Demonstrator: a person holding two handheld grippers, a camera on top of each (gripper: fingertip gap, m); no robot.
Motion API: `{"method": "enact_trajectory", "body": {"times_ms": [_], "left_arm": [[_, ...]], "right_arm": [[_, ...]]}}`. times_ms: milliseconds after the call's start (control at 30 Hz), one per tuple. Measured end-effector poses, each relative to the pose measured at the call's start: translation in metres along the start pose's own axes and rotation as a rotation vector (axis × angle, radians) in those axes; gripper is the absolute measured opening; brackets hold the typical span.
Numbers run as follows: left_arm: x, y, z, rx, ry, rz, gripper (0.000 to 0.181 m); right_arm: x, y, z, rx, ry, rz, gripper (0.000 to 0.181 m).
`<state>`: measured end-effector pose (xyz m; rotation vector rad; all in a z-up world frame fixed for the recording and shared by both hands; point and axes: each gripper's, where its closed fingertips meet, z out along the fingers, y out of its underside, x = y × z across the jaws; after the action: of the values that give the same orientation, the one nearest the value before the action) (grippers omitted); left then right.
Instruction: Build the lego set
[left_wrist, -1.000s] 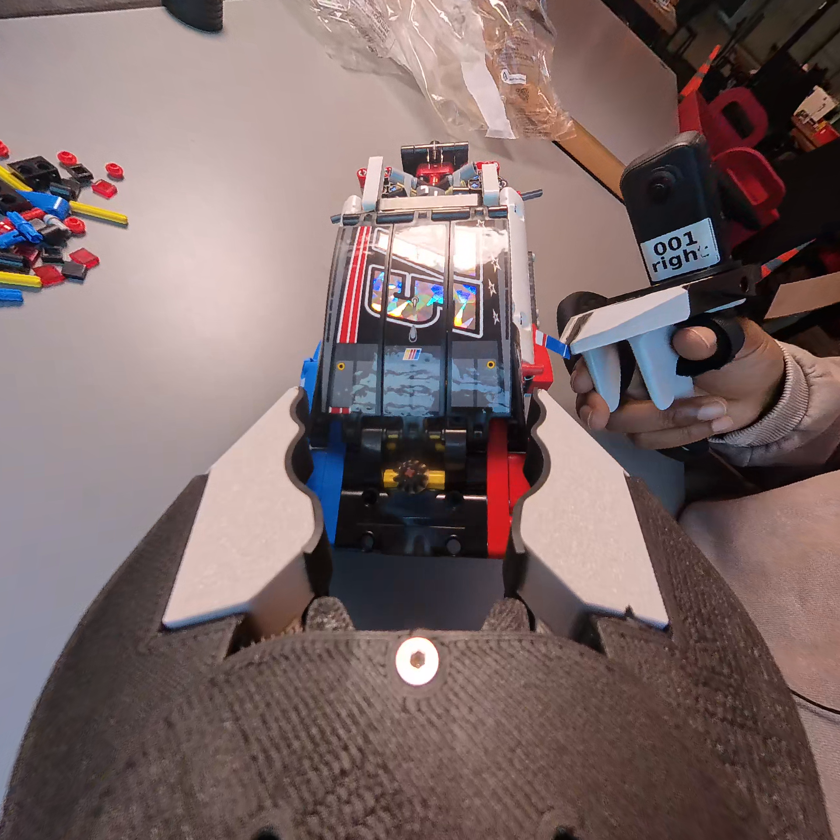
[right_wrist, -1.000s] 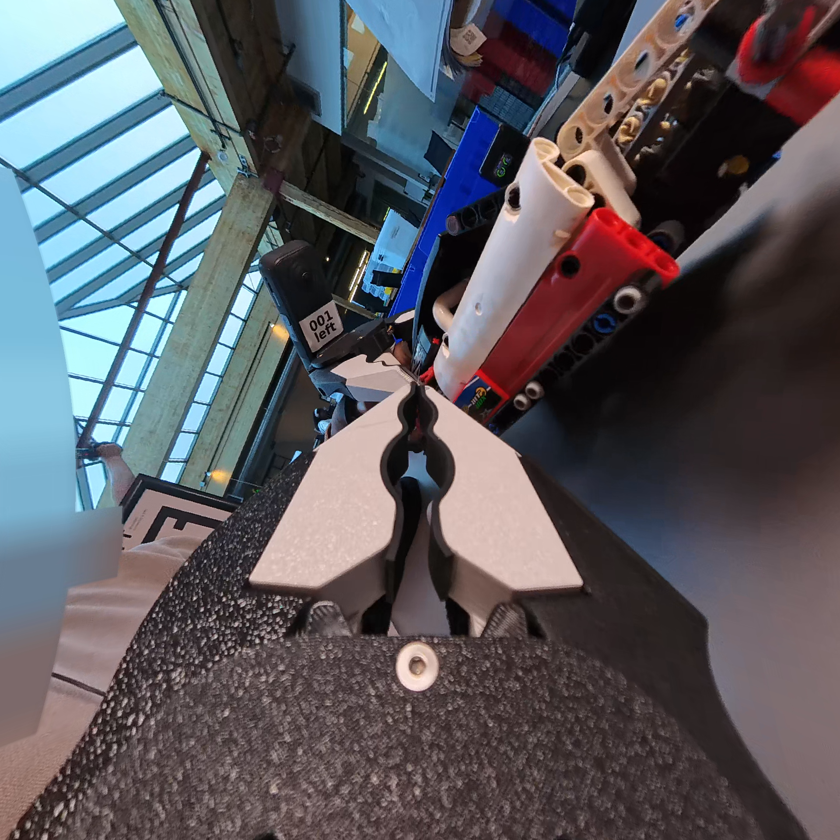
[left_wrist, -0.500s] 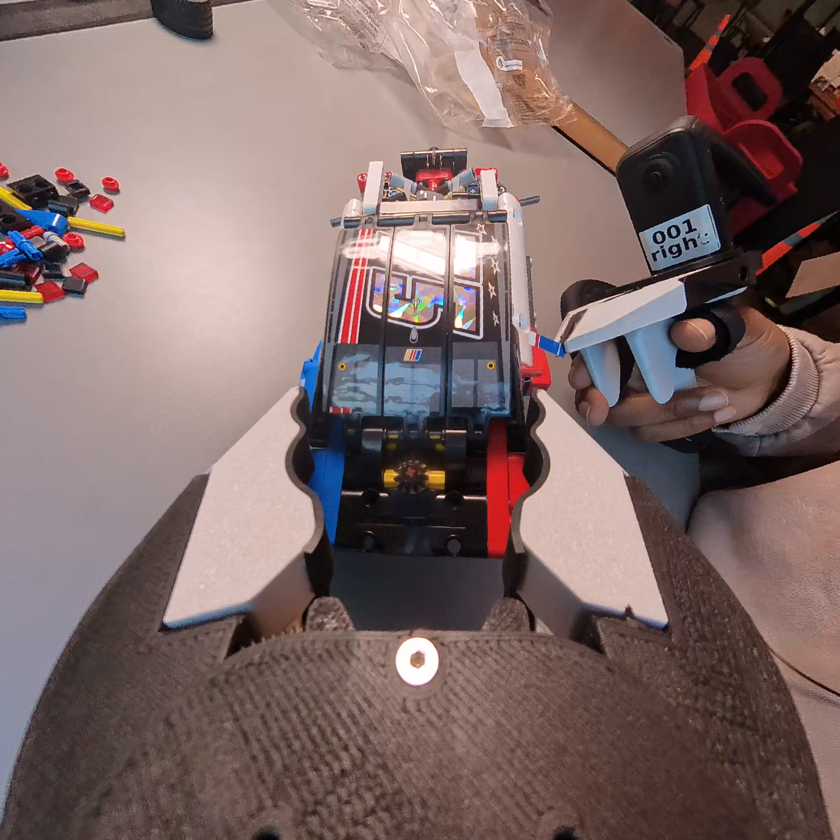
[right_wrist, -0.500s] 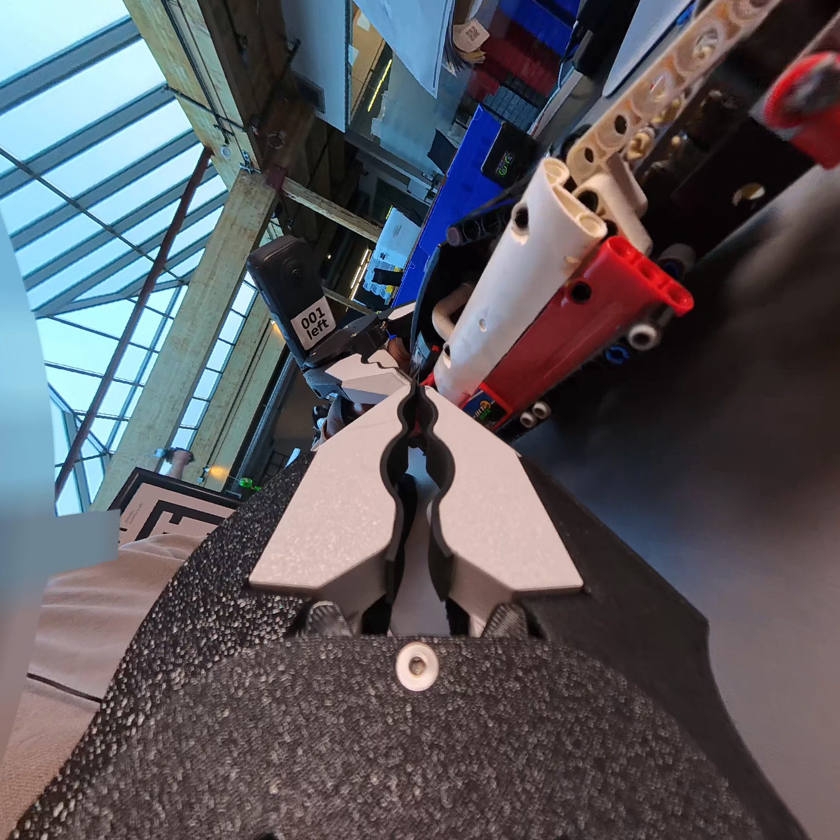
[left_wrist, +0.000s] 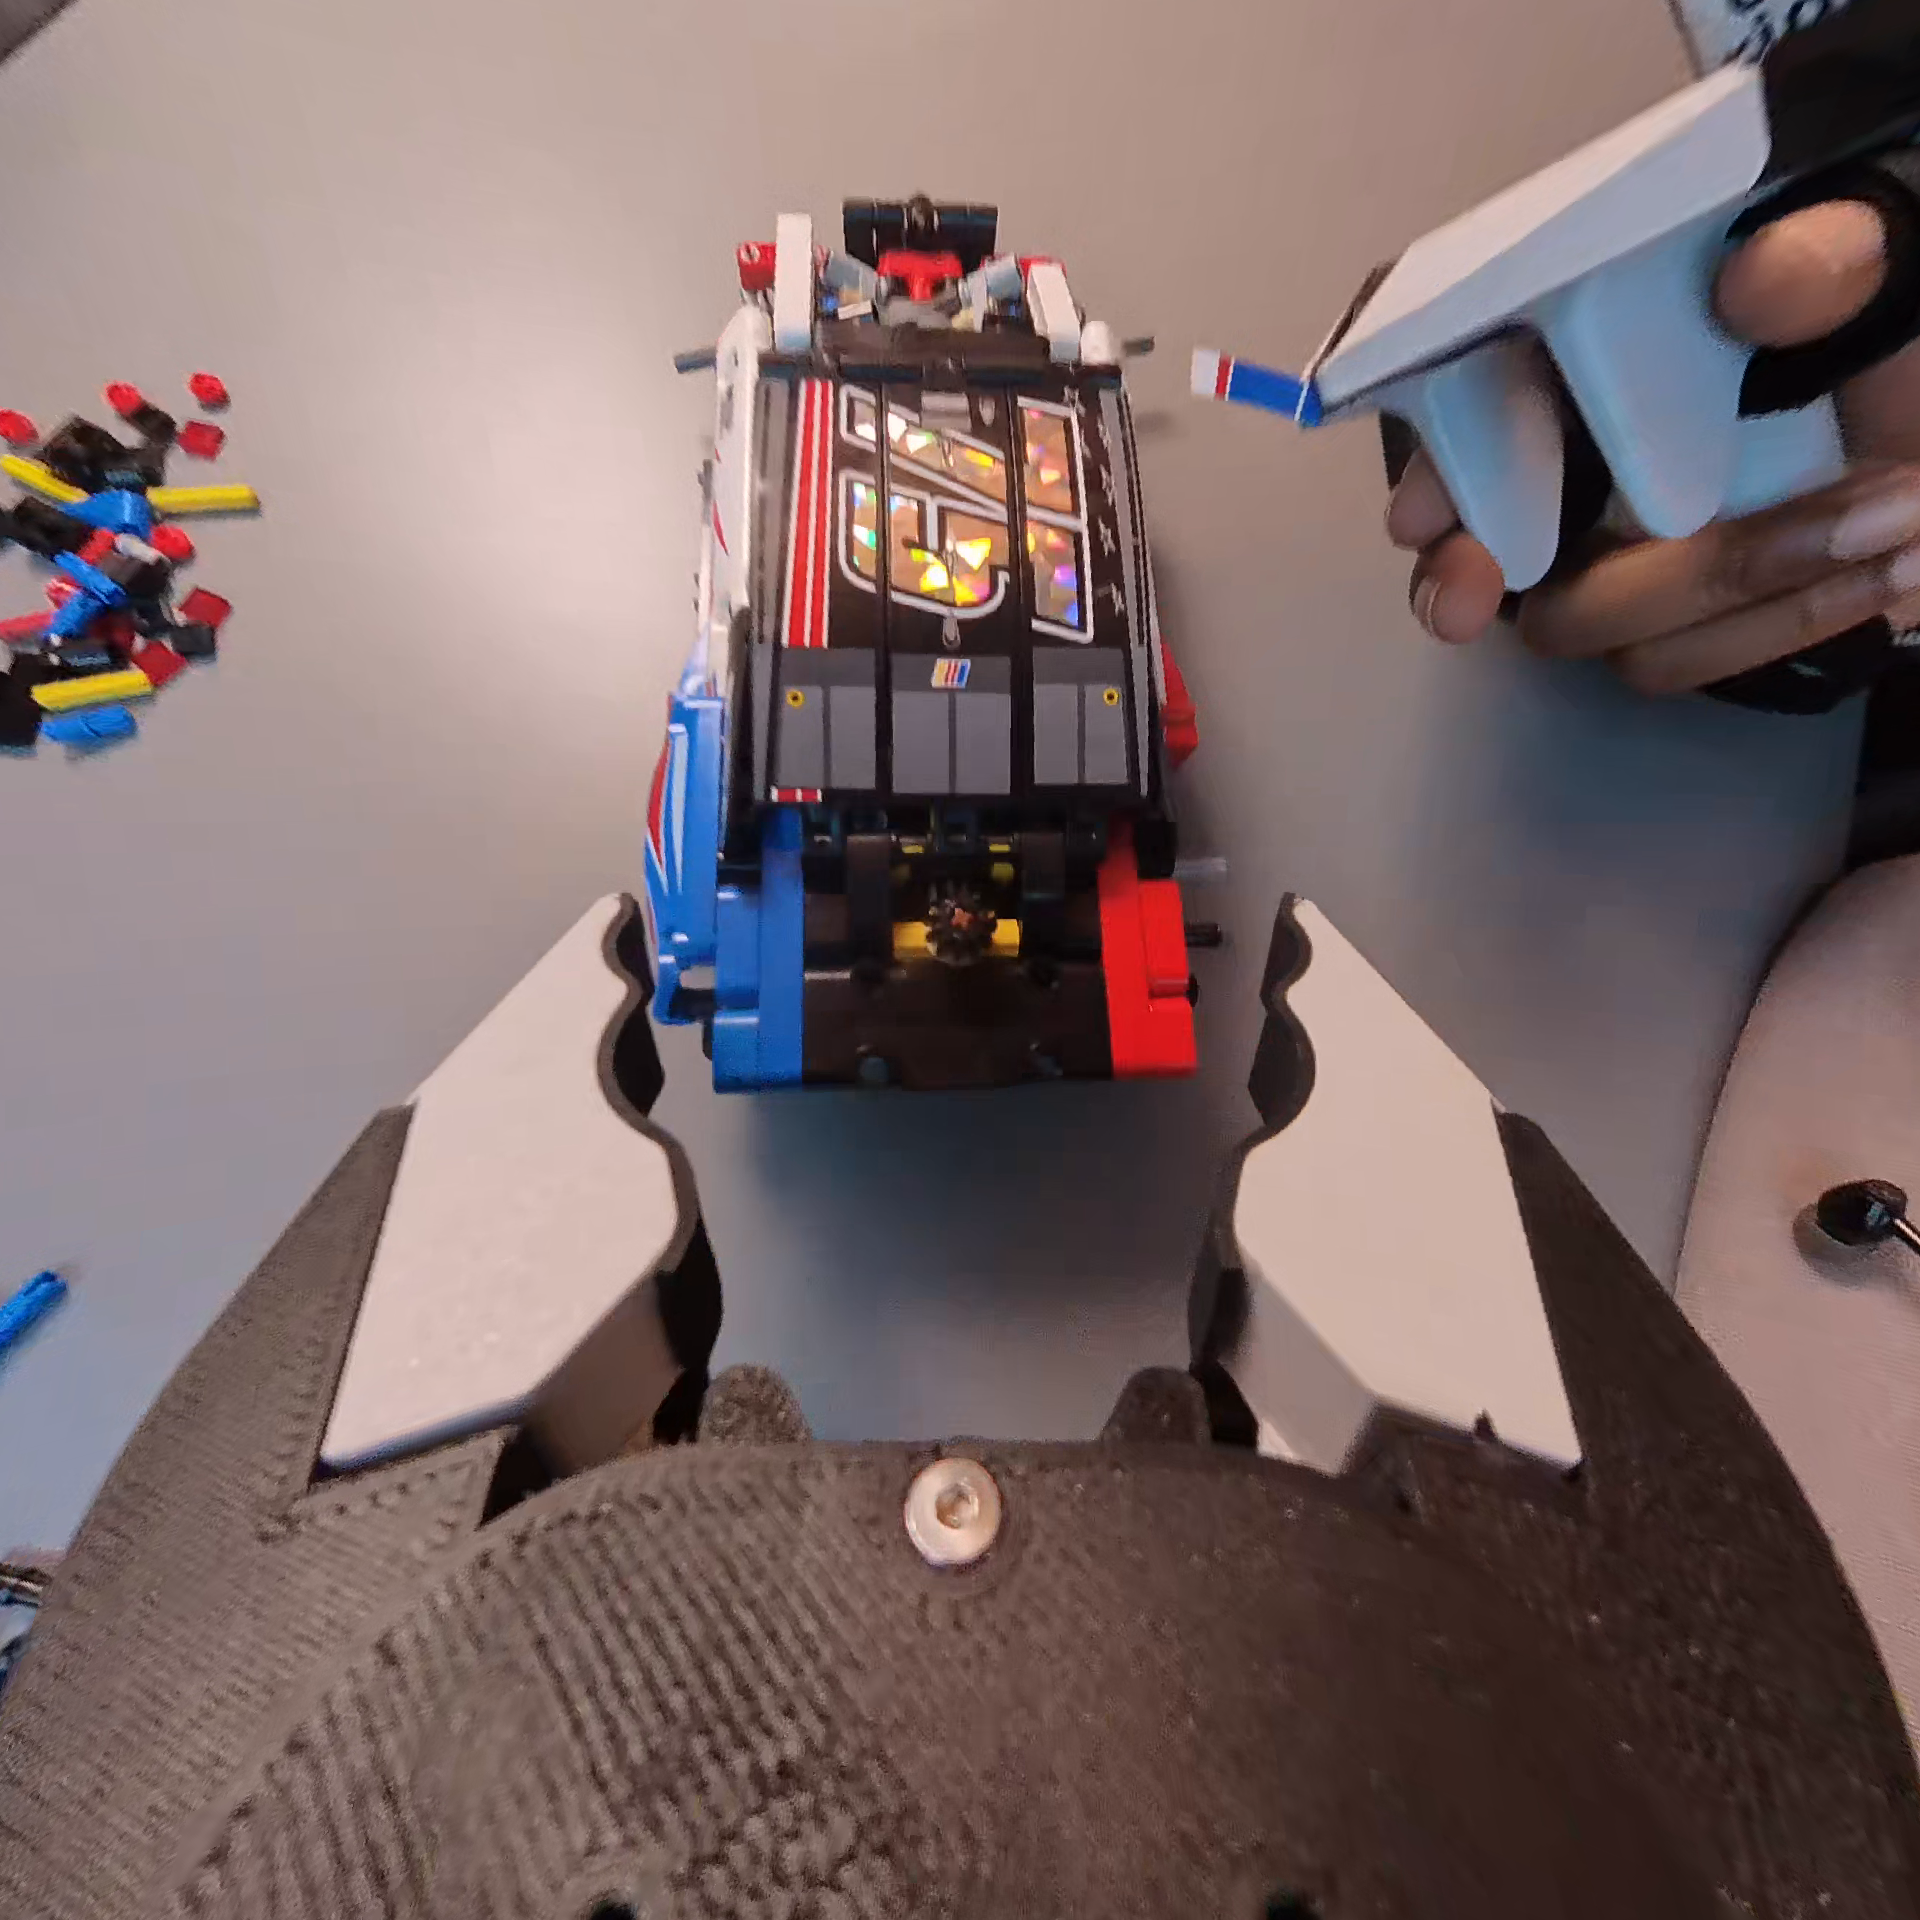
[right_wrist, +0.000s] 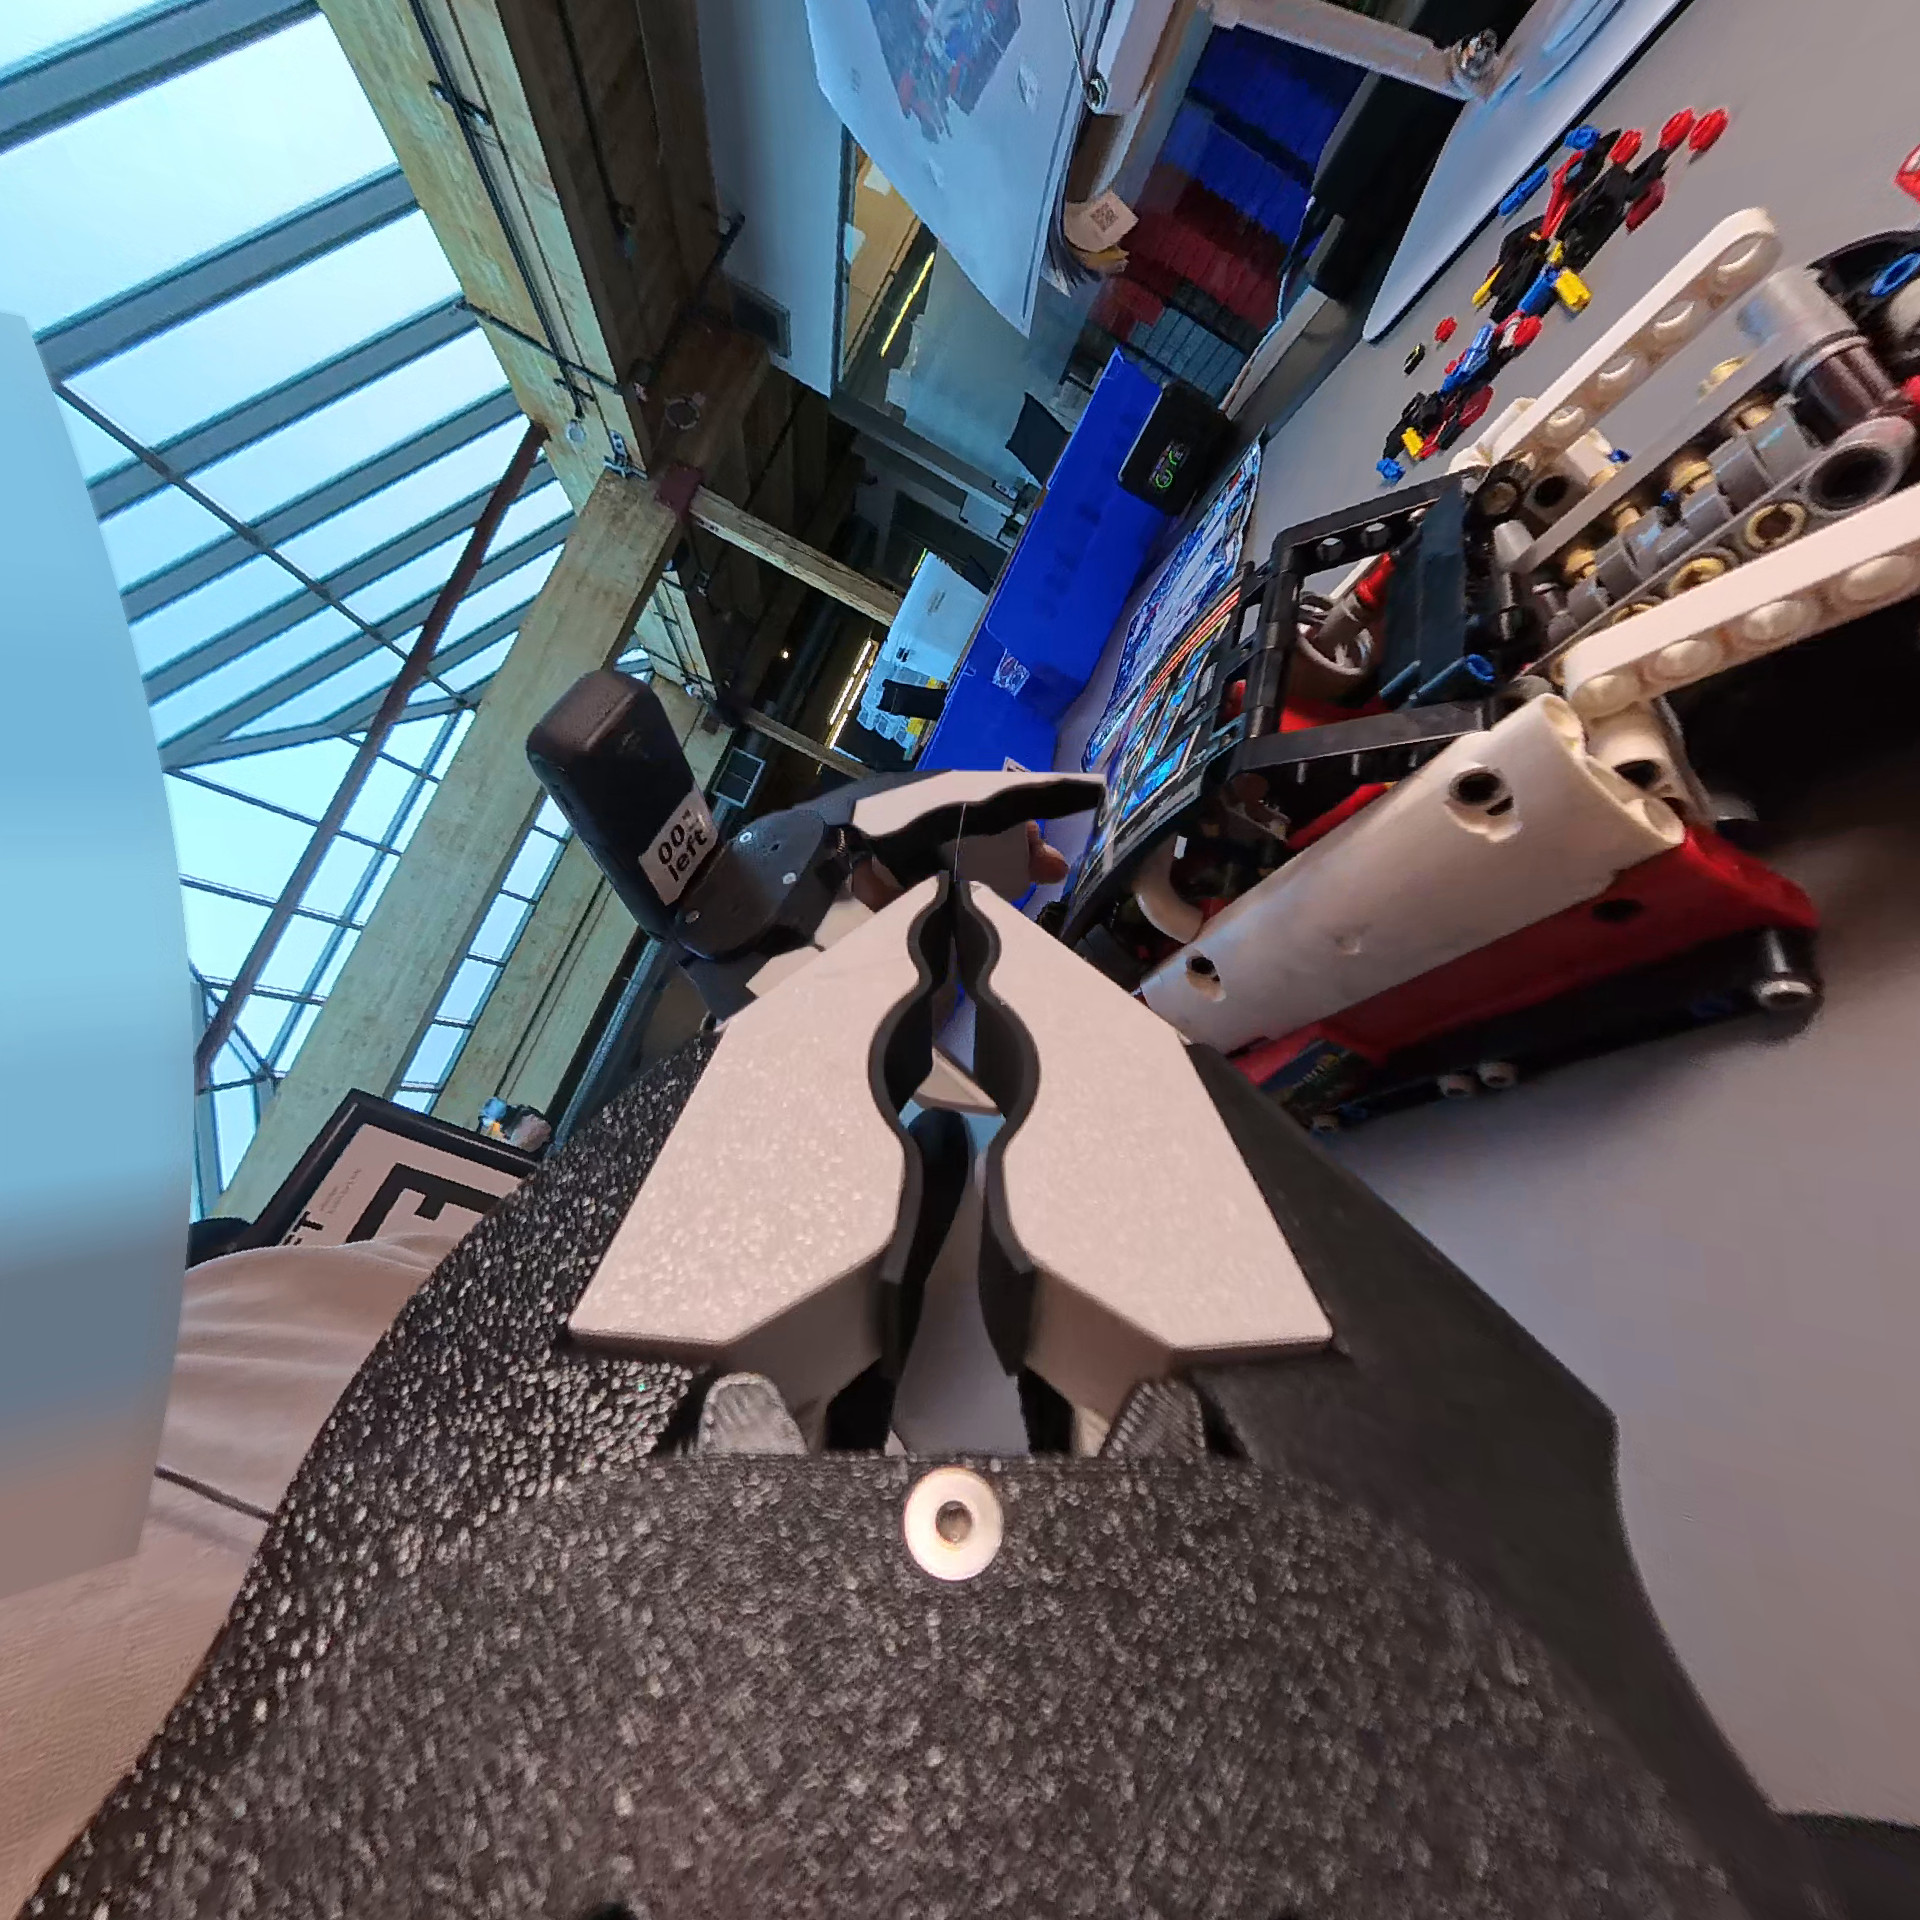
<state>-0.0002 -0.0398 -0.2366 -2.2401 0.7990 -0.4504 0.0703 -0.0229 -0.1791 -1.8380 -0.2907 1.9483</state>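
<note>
Straddling lego car, left gripper fingers apart; right gripper pinching sticker, seemingly edge-on rightward.

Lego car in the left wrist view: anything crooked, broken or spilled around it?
Nothing stands out. The lego car sits flat on the grey table, clear of the open left gripper. The right gripper pinches a blue, red and white strip beside it. Loose pieces stay clustered at left.
</note>
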Motion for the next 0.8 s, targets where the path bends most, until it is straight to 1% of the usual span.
{"method": "enact_trajectory", "body": {"times_ms": [67, 133, 267, 500, 667, 800], "left_arm": [[-0.002, 0.011, 0.009, -0.044, -0.029, 0.009, 0.122], [-0.007, 0.018, 0.015, -0.09, -0.057, 0.029, 0.121], [-0.007, 0.024, 0.014, -0.168, -0.07, 0.075, 0.119], [-0.008, 0.023, 0.013, -0.125, -0.046, 0.06, 0.118], [-0.011, 0.013, 0.006, -0.05, 0.069, -0.083, 0.118], [-0.016, 0.008, 0.001, 0.004, 0.175, -0.196, 0.118]], "right_arm": [[0.002, -0.001, -0.002, 0.006, 0.002, -0.002, 0.0], [0.003, 0.0, -0.002, 0.002, -0.003, 0.002, 0.0], [-0.001, 0.002, -0.002, -0.006, -0.015, -0.015, 0.0], [-0.001, 0.005, -0.006, -0.015, -0.012, -0.033, 0.0], [0.002, 0.009, -0.003, -0.035, 0.012, -0.04, 0.0], [0.004, 0.013, 0.003, -0.041, 0.006, -0.01, 0.0]]}}
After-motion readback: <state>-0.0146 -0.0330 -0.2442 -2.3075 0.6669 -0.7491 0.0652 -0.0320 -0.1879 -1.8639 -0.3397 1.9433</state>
